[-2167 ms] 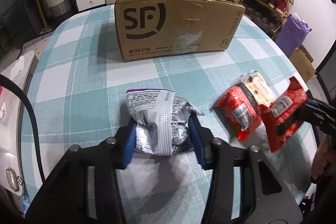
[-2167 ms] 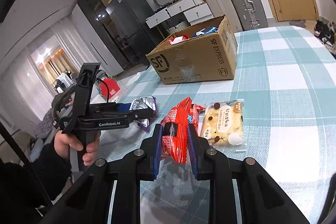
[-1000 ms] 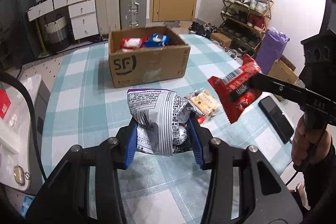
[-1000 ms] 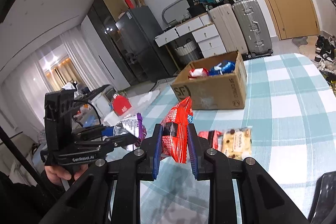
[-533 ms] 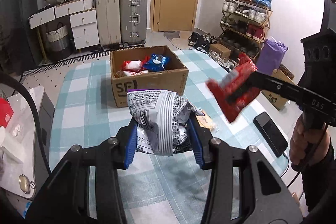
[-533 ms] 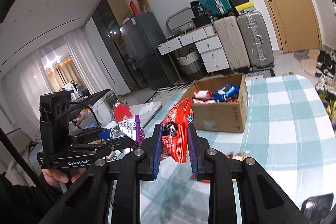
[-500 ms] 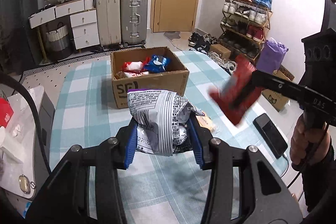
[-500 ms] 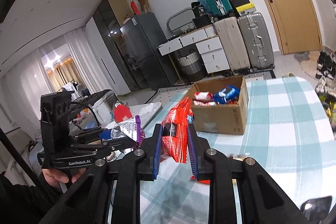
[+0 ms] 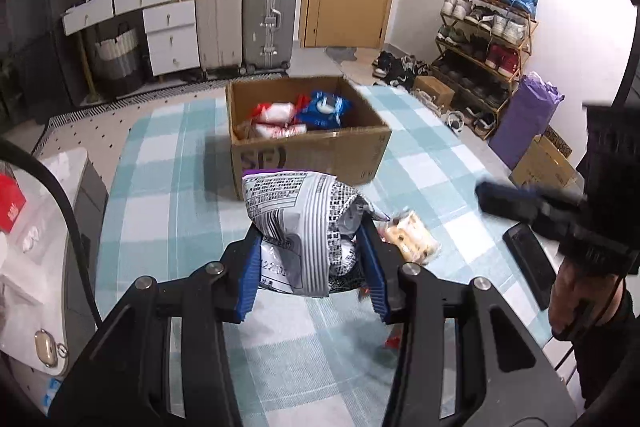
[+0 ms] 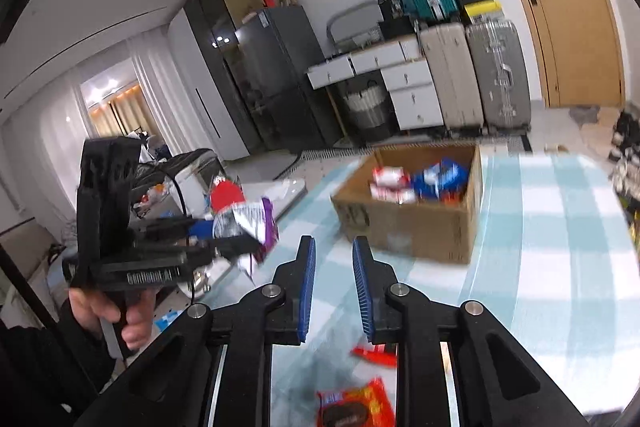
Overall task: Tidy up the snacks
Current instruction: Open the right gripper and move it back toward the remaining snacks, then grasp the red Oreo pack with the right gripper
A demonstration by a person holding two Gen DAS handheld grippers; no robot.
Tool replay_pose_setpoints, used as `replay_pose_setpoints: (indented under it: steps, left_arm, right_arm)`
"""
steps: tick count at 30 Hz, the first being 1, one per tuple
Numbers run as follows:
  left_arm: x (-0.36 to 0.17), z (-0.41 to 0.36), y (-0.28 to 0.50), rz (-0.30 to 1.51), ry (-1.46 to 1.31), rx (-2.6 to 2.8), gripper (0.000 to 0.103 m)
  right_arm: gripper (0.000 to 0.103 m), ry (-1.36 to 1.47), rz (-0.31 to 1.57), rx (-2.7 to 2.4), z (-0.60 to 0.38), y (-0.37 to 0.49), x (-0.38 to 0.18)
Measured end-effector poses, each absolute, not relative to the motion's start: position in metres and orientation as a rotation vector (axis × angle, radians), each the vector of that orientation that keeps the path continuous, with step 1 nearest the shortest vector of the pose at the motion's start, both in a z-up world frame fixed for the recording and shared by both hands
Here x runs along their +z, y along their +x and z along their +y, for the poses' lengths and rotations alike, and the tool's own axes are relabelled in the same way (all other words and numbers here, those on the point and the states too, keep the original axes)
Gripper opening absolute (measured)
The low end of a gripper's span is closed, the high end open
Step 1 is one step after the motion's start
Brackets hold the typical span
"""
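Observation:
My left gripper (image 9: 310, 247) is shut on a silver, black-printed snack bag (image 9: 300, 223) and holds it above the checked table (image 9: 168, 195), short of the open cardboard box (image 9: 316, 155). The box holds red-white and blue packets (image 9: 320, 109). My right gripper (image 10: 333, 261) is open and empty, raised above the table, and shows blurred at the right of the left wrist view (image 9: 504, 201). A red snack packet (image 10: 356, 405) lies on the table below it. The box (image 10: 416, 227) sits ahead of it. A biscuit packet (image 9: 408, 235) lies on the table.
A black phone (image 9: 528, 263) lies near the table's right edge. Another red packet (image 10: 376, 355) lies on the table under the right gripper. Suitcases (image 9: 268, 15), drawers and a shoe rack (image 9: 484, 39) stand beyond the table. A white appliance (image 9: 36, 267) stands to the left.
My right gripper has opened and the red packet it held has dropped to the table below it. Both grippers have risen higher above the table. The left still holds its bag.

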State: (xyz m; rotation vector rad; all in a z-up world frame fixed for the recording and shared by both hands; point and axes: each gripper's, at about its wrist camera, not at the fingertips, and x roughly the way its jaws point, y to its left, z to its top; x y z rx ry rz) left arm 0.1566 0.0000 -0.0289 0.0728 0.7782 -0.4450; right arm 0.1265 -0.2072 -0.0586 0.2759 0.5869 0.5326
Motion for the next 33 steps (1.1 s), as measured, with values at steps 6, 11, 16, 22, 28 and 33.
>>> replay_pose_setpoints:
  steps: [6,11,16,22,28,33]
  left_arm:
    - [-0.058,0.012,0.165,0.818,0.058,-0.421,0.042]
    - [-0.066,0.016,0.165,0.828,0.059,-0.414,0.042]
    - [-0.067,0.013,0.162,0.831,0.068,-0.419,0.042]
    - [-0.068,0.014,0.16,0.834,0.067,-0.418,0.042]
    - [-0.07,0.019,0.163,0.841,0.065,-0.41,0.042]
    - [-0.071,0.019,0.163,0.843,0.063,-0.409,0.042]
  right_arm:
    - [0.026,0.273,0.767,0.551,-0.205,0.108,-0.128]
    - [0.064,0.222,0.805,0.559,-0.194,0.089,-0.155]
    - [0.087,0.129,0.827,0.538,-0.177,0.088,-0.163]
    - [0.087,0.057,0.926,0.516,-0.161,0.11,-0.185]
    - [0.079,-0.042,0.967,0.481,-0.146,0.115,-0.202]
    - [0.053,-0.048,0.948,0.487,-0.148,0.116,-0.203]
